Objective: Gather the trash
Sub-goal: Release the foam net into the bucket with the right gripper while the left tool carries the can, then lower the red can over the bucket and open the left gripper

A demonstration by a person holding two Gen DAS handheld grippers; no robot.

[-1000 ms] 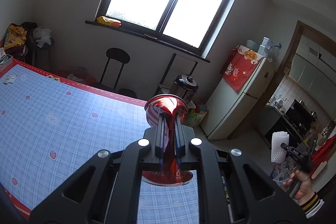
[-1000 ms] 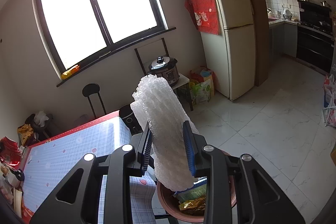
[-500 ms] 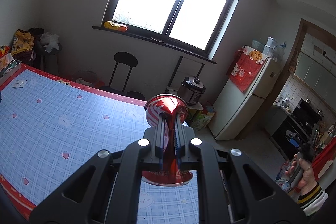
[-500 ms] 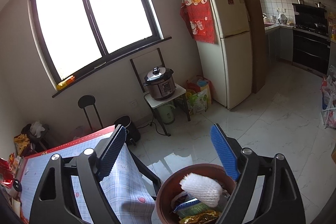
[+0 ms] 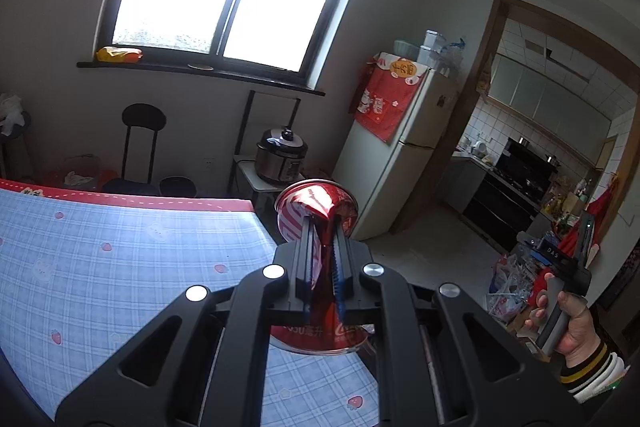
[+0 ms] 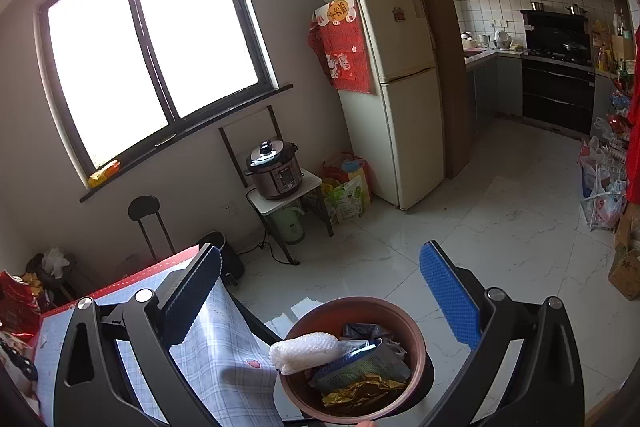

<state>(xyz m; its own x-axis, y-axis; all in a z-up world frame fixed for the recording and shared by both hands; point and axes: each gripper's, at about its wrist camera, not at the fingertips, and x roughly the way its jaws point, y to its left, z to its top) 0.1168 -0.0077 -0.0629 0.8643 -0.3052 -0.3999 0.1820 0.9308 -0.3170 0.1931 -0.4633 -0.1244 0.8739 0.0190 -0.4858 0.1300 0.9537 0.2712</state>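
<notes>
My left gripper [image 5: 323, 247] is shut on a crushed red soda can [image 5: 316, 211], held above the table with the blue checked cloth [image 5: 120, 267] near its right edge. My right gripper [image 6: 320, 291] is open and empty, above a brown round trash bin [image 6: 416, 339] on the floor beside the table. A white foam net roll [image 6: 304, 351] lies on the bin's near left rim, on top of wrappers and a packet [image 6: 360, 371]. The right gripper also shows in the left wrist view [image 5: 568, 267], held in a hand at the far right.
A pressure cooker [image 6: 276, 171] stands on a small white stand by the wall. A cream fridge [image 6: 396, 99] stands to its right. A black chair [image 5: 140, 147] is behind the table. Bags and boxes [image 6: 604, 187] line the right wall. White tiled floor [image 6: 500, 227] lies beyond the bin.
My right gripper opened and let go of the white foam roll, which dropped into the bin. My left gripper, still holding the can, swung right toward the table's edge.
</notes>
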